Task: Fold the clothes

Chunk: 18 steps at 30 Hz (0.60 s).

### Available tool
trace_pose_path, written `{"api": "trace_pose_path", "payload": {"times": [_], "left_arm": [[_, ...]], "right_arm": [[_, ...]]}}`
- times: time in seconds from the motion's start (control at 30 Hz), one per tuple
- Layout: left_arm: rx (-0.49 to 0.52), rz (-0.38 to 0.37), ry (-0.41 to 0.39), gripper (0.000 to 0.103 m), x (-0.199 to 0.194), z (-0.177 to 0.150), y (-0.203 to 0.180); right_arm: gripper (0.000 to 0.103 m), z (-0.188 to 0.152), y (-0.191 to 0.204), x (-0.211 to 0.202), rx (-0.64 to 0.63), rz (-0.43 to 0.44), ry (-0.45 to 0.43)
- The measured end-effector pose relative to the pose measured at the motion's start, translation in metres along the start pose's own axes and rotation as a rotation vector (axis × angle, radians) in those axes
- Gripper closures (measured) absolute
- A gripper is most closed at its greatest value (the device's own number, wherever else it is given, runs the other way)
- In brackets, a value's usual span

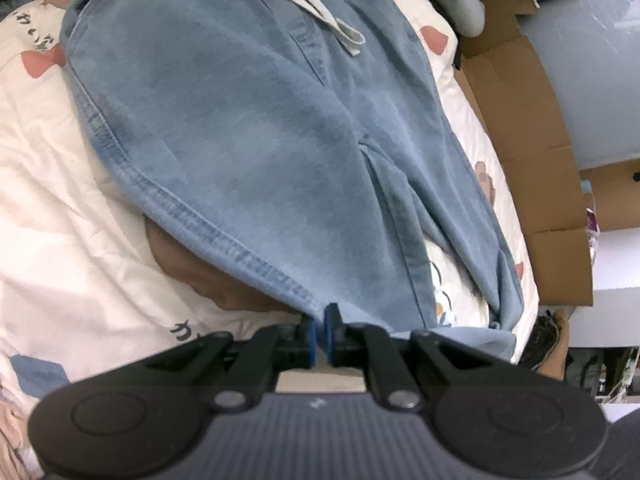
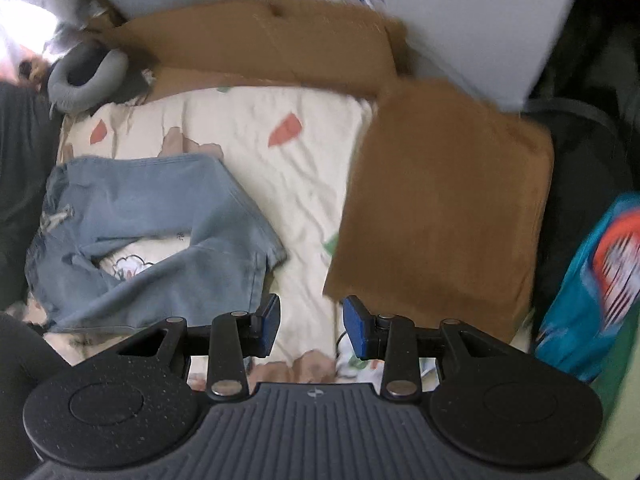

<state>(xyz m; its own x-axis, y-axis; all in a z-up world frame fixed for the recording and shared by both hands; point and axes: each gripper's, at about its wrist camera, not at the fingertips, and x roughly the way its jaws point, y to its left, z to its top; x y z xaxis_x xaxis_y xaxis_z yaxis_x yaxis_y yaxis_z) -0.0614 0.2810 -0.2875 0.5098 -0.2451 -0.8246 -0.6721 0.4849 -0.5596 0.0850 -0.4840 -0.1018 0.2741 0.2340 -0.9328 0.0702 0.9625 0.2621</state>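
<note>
Denim shorts, light blue, elastic waistband with a pale drawstring, lying on the bed on a cream printed duvet. In the left wrist view they're spread mostly flat, waistband at the far end, leg hems toward the camera.

Left hand-held gripper: jaws nearly together, pinching the stitched hem corner of one leg. The hem cloth runs straight into the blue pads, so I read it as a grip on the shorts.

Right hand-held gripper: jaws apart, nothing between them, only bare duvet under the gap. The other leg hem sits just beside its left pad, not touching as far as I can tell. The view is motion-blurred.

Progress: early. No fold made yet, the legs are splayed with duvet showing between them, and the near leg is rumpled. My guess is the right gripper still has to take its hem corner before the first fold. The whole fold is left.

Surroundings: a brown folded cloth on the bed right of the shorts, flattened cardboard along the far edge, a grey neck pillow and a teal bag off to the side.

Writing: dark characters printed on the duvet, too blurred to read. No brand visible on the shorts.
</note>
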Motion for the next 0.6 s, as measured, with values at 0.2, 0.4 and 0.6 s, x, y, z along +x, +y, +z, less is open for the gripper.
{"api": "trace_pose_path", "payload": {"times": [0.2, 0.4, 0.6], "left_arm": [[-0.006, 0.042, 0.013, 0.098, 0.003, -0.007, 0.000], [-0.003, 0.098, 0.038, 0.096, 0.009, -0.012, 0.003], [-0.010, 0.146, 0.069, 0.094, 0.016, -0.019, 0.005]], "right_arm": [[0.061, -0.050, -0.007, 0.054, 0.068, 0.093, -0.019], [0.061, -0.076, 0.003, 0.113, 0.096, 0.172, -0.008], [0.059, -0.102, 0.005, 0.158, 0.142, 0.213, 0.013]]}}
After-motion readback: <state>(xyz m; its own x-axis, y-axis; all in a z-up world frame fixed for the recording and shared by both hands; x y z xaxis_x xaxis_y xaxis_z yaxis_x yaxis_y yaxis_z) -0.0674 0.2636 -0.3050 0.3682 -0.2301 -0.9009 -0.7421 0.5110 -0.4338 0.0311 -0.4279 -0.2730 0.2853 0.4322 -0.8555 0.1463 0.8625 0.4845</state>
